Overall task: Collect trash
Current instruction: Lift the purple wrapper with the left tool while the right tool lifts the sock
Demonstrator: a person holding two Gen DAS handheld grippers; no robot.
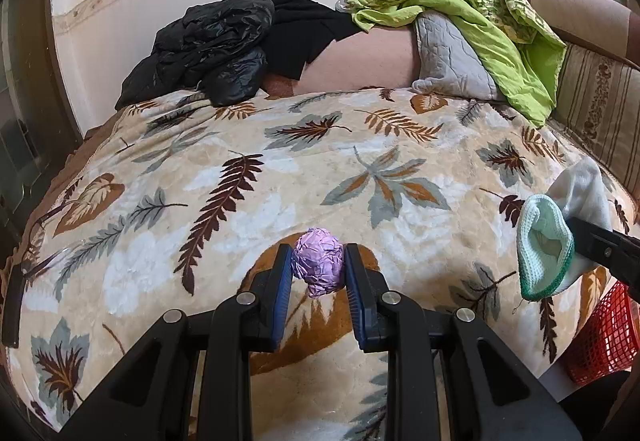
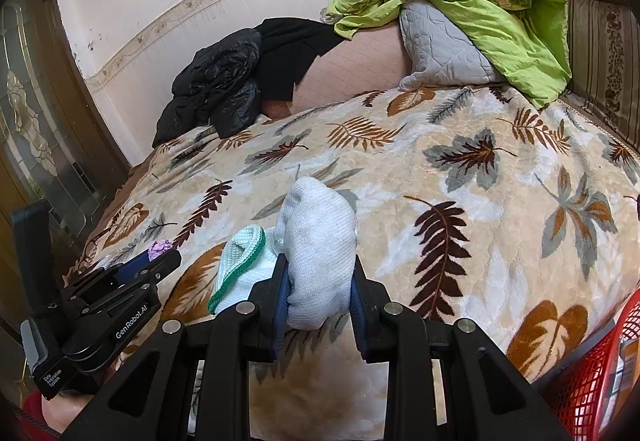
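My left gripper [image 1: 318,265] is shut on a crumpled purple paper ball [image 1: 318,267], held between its blue pads just above the leaf-print blanket [image 1: 280,169]. The ball also shows in the right wrist view [image 2: 160,248], at the left gripper's tip. My right gripper [image 2: 318,283] is shut on a white sock with a green cuff [image 2: 320,241], lifted a little above the blanket. The same sock hangs at the right of the left wrist view [image 1: 548,241], with its cuff open toward me.
A red mesh basket [image 2: 592,373] stands at the bed's front right corner, also in the left wrist view [image 1: 604,337]. A black jacket [image 1: 208,49], a grey pillow [image 1: 452,57] and green cloths [image 1: 480,9] lie at the bed's far end. A door [image 2: 36,129] is at left.
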